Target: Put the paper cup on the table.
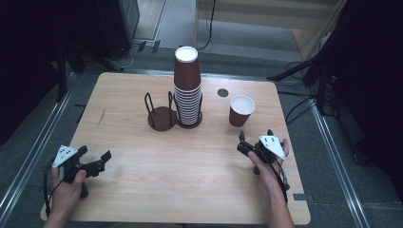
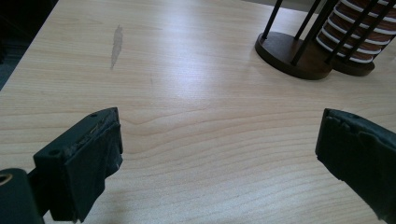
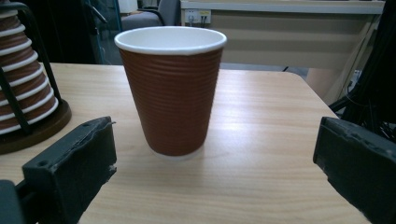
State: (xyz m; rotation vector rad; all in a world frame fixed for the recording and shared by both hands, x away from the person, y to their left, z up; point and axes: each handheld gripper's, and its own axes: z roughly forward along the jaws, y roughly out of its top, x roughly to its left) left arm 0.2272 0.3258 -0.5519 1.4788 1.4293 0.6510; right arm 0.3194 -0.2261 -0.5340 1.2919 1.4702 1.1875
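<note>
A single brown ribbed paper cup (image 1: pixel 241 110) (image 3: pixel 171 88) with a white rim stands upright on the right half of the wooden table (image 1: pixel 190 161). A tall stack of the same cups (image 1: pixel 187 85) (image 2: pixel 359 30) (image 3: pixel 21 74) fills one side of a dark two-place wire holder (image 1: pixel 161 114) (image 2: pixel 294 49); the other place is empty. My right gripper (image 1: pixel 255 136) (image 3: pixel 215 163) is open just in front of the single cup, jaws wide, nothing between them. My left gripper (image 1: pixel 95 156) (image 2: pixel 219 154) is open near the front left of the table, over bare wood.
A small dark round hole (image 1: pixel 223 92) sits in the tabletop behind the single cup. A faint grey smear (image 1: pixel 100 116) (image 2: pixel 116 44) marks the left side. Tripod legs and cables (image 1: pixel 304 76) stand on the floor past the table's right edge.
</note>
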